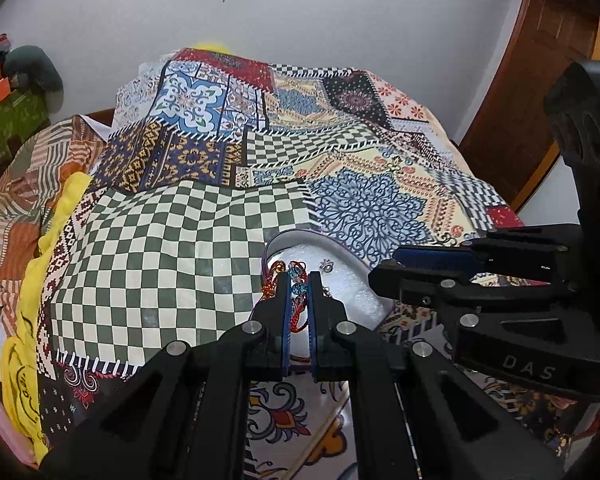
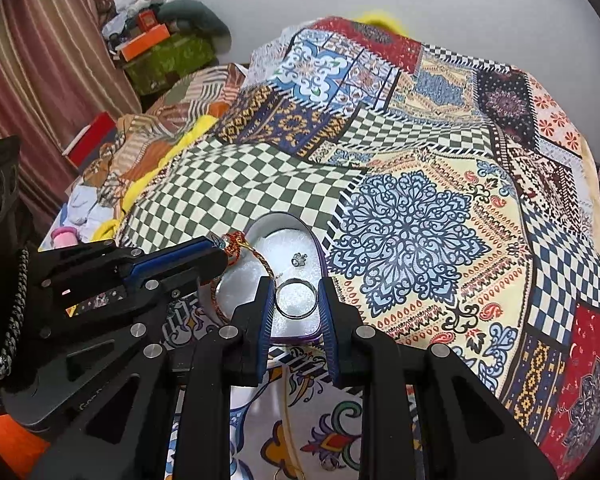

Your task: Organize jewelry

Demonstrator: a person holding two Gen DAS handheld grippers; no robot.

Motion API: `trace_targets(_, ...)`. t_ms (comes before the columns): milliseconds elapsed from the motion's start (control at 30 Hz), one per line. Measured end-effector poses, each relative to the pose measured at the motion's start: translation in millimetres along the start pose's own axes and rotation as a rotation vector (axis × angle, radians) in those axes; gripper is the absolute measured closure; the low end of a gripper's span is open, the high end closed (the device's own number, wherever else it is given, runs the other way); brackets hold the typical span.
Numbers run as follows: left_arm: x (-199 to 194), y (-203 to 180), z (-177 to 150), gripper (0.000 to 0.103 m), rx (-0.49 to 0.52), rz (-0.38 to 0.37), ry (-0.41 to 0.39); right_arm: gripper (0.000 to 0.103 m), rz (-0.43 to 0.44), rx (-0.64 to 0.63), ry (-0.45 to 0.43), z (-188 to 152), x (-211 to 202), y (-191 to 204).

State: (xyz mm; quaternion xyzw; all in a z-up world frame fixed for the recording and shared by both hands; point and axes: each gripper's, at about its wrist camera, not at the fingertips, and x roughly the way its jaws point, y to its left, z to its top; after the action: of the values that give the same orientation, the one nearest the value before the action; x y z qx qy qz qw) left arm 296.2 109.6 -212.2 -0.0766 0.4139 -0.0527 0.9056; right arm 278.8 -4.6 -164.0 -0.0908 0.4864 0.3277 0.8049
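Observation:
A purple-rimmed box with a white lining [image 1: 356, 280] [image 2: 276, 236] lies on the patchwork bedspread. My left gripper [image 1: 299, 280] [image 2: 222, 254] is shut on a red and orange braided bracelet [image 1: 298, 308] [image 2: 240, 244] with blue beads, over the box's left part. My right gripper [image 2: 296, 288] [image 1: 376, 276] is shut on a silver ring [image 2: 296, 298], its fingers touching the ring's two sides, just over the box's near end. A small silver earring [image 1: 326, 266] [image 2: 299, 259] lies loose on the lining between the two grippers.
The bed is covered by a patchwork sheet [image 2: 440, 184] with a green checked patch [image 1: 172, 256]. Crumpled clothes and a yellow cloth [image 1: 48, 248] lie along the left. Boxes are stacked in the far left corner [image 2: 160, 48]. A wooden door [image 1: 540, 80] stands at the right.

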Motion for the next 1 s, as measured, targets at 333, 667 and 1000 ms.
trace_targets(333,11.7,1.8,-4.5,0.097,0.018,0.007,0.046,0.083,-0.024,-0.041,0.053,-1.8,16.7,2.6)
trace_targets(667,-1.7,-3.5,-4.3,0.096,0.067,0.072,0.048,0.083,-0.055,-0.06,0.057,0.0,14.2,8.5)
trace_targets(1000,-37.0,-5.3,-3.5,0.073,0.086,0.123,-0.015,0.08,-0.113,-0.095,0.012,-2.1,-5.2,17.9)
